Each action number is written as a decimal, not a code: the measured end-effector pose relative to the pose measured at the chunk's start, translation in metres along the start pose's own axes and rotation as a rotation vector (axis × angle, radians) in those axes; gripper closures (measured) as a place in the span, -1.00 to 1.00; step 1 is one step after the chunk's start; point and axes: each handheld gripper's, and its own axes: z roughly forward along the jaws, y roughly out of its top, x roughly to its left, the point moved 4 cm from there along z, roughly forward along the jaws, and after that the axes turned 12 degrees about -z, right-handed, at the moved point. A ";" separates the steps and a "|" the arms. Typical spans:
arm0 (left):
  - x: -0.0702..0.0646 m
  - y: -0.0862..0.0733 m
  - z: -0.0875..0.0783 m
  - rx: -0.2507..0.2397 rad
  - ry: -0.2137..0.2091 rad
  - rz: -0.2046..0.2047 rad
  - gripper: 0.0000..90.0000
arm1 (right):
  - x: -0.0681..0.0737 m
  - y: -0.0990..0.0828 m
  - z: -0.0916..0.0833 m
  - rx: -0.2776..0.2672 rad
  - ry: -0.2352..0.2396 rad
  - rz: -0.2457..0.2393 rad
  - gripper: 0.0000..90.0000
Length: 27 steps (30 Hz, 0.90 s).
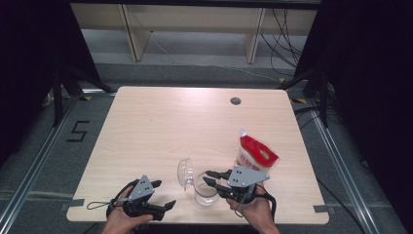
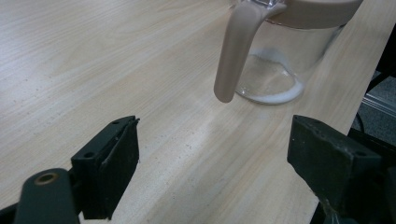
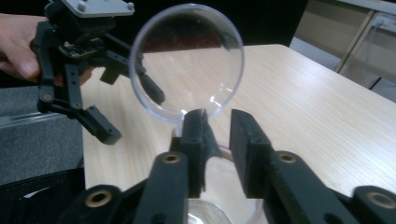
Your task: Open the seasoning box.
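At the lower middle of the high view, near the front edge of the counter [image 1: 146, 122], stands a clear glass jug [image 1: 205, 192] with its round transparent lid [image 1: 185, 173] flipped up on its left side. We judge the opening step done: the lid stands upright and the mouth is free. What is left, as we read it, is to bring over the red-and-white pouch [image 1: 255, 155] standing just behind the right tool [image 1: 209, 177] and pour from it; the pouch looks untouched. The right tool sits over the jug's rim with its jaws a little apart and nothing pressed between them; in its own view the lid [image 3: 187, 63] rises just beyond the jaw tips. The left tool [image 1: 163, 195] hovers wide open and empty at the lower left. The jug [image 2: 280, 60] has a beige handle [image 2: 233, 51], a beige collar and a thin white ring in its base.
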 end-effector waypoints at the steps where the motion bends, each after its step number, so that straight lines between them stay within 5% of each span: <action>1: 0.000 0.000 0.000 0.000 0.000 0.000 -0.63 | 0.000 0.000 0.000 0.000 0.000 0.000 0.66; 5: 0.000 0.001 -0.001 0.011 -0.004 0.029 -0.63 | -0.001 -0.007 -0.006 -0.015 -0.018 0.000 0.53; 13: 0.000 0.002 -0.001 -0.002 0.000 -0.009 -0.63 | -0.010 -0.020 -0.026 -0.020 -0.061 0.035 0.36; 27: -0.002 0.001 -0.001 -0.010 -0.001 -0.008 -0.64 | -0.012 -0.039 -0.045 0.011 -0.139 0.105 0.00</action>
